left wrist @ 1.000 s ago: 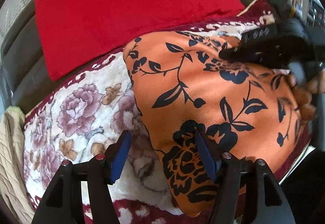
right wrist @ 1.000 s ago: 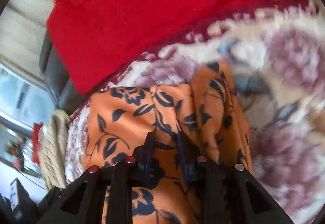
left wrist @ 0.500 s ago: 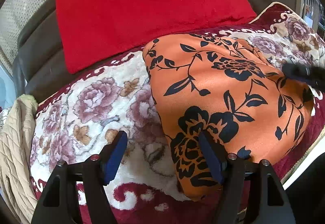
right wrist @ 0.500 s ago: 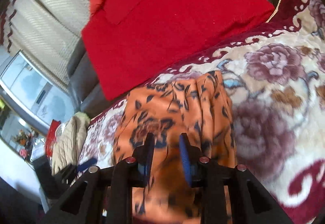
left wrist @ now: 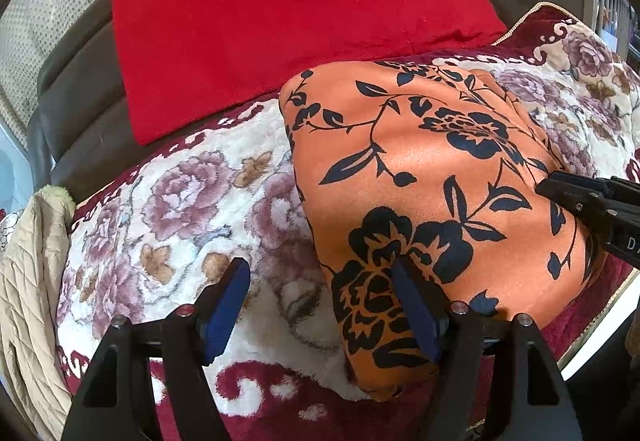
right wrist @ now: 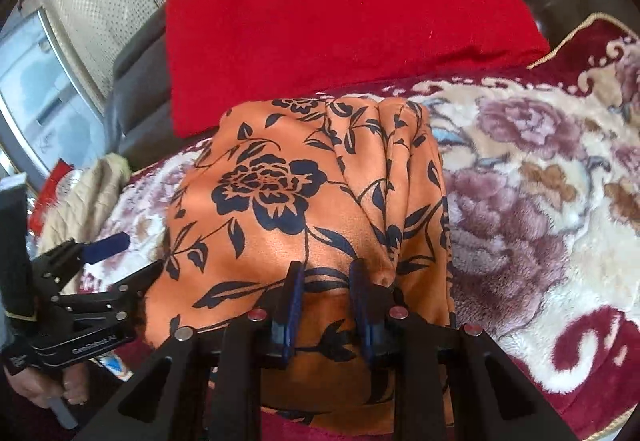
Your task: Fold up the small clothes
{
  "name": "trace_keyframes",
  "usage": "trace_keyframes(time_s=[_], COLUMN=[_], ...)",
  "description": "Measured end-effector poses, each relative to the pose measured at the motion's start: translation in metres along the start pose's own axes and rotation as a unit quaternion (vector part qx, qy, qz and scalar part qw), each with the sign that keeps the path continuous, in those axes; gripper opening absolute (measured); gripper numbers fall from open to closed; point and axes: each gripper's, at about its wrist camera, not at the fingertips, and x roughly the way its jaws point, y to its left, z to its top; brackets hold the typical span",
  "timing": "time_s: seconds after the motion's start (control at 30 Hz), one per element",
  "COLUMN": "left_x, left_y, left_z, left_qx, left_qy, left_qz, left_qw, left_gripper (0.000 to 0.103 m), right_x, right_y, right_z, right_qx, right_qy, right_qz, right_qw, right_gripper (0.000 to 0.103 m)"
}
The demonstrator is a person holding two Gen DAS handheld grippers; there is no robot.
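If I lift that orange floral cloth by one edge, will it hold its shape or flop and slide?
The orange satin-like cloth with black flowers will probably flop: it already bunches into soft pleats near its far right edge. Its sheen suggests it may slip between the right gripper fingers. The plush floral blanket beneath might drag on it slightly.

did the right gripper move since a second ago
Yes. The right gripper has pulled back toward the near edge of the orange floral cloth; the red cushion now sits farther off.

Left of the orange garment [left wrist: 432, 177] the floral blanket [left wrist: 180, 201] lies bare, giving a tool room to pass. Behind, the red cushion [left wrist: 288, 25] blocks; a beige quilted cloth [left wrist: 28, 281] crowds the far-left edge.
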Motion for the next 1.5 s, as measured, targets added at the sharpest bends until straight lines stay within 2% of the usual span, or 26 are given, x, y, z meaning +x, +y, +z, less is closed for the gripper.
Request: trace_keyframes(time_s=[0.17,0.33,0.43,0.53,0.73,0.9,0.97,1.07,1.2,1.27,1.3,1.33,1.43,1.5], left_x=[0.009,0.016,0.010,-0.001,-0.031,-0.044,-0.045,-0.039,-0.023,-0.013,-0.008,-0.002,0.011,0.023], left_y=[0.002,0.004,0.015,0.027,0.042,0.053,0.056,0.062,0.070,0.075,0.079,0.083,0.089,0.085], left_z=[0.000,0.004,0.005,0.000,-0.001,0.003,0.004,0.006,0.010,0.014,0.016,0.018,0.022,0.026], left_qx=[0.001,0.002,-0.031,-0.065,-0.076,-0.092,-0.091,-0.091,-0.084,-0.087,-0.093,-0.102,-0.123,-0.123], left_qy=[0.003,0.025,0.028,0.020,-0.024,-0.038,-0.039,-0.026,0.007,0.024,0.032,0.040,0.051,0.068], left_qz=[0.000,-0.005,-0.024,-0.047,-0.028,-0.029,-0.029,-0.036,-0.095,-0.135,-0.151,-0.170,-0.226,-0.252], left_qw=[1.0000,0.9997,0.9988,0.9965,0.9964,0.9946,0.9947,0.9949,0.9919,0.9867,0.9837,0.9794,0.9650,0.9576], left_gripper=[0.084,0.085,0.085,0.084,0.084,0.084,0.084,0.084,0.084,0.084,0.084,0.084,0.084,0.084], right_x=[0.001,0.004,0.002,-0.005,-0.022,-0.032,-0.036,-0.041,-0.053,-0.054,-0.054,-0.055,-0.053,-0.044], right_y=[0.005,0.009,0.012,0.016,0.036,0.049,0.051,0.042,0.011,-0.019,-0.031,-0.049,-0.080,-0.097], right_z=[-0.003,-0.004,-0.004,-0.002,-0.002,-0.002,-0.001,0.002,0.009,0.015,0.015,0.015,0.017,0.018], right_qx=[-0.010,-0.020,-0.020,-0.025,-0.066,-0.099,-0.105,-0.091,-0.027,0.034,0.060,0.100,0.157,0.192], right_qy=[-0.009,-0.010,-0.013,-0.016,-0.049,-0.083,-0.093,-0.094,-0.089,-0.073,-0.069,-0.073,-0.077,-0.065], right_qz=[-0.018,-0.034,-0.043,-0.052,-0.105,-0.165,-0.176,-0.157,-0.077,-0.020,-0.005,0.018,0.093,0.111], right_qw=[1.000,0.999,0.999,0.998,0.991,0.978,0.974,0.979,0.993,0.997,0.996,0.992,0.980,0.973], right_gripper=[0.029,0.029,0.028,0.028,0.028,0.028,0.028,0.028,0.028,0.045,0.074,0.081,0.081,0.081])
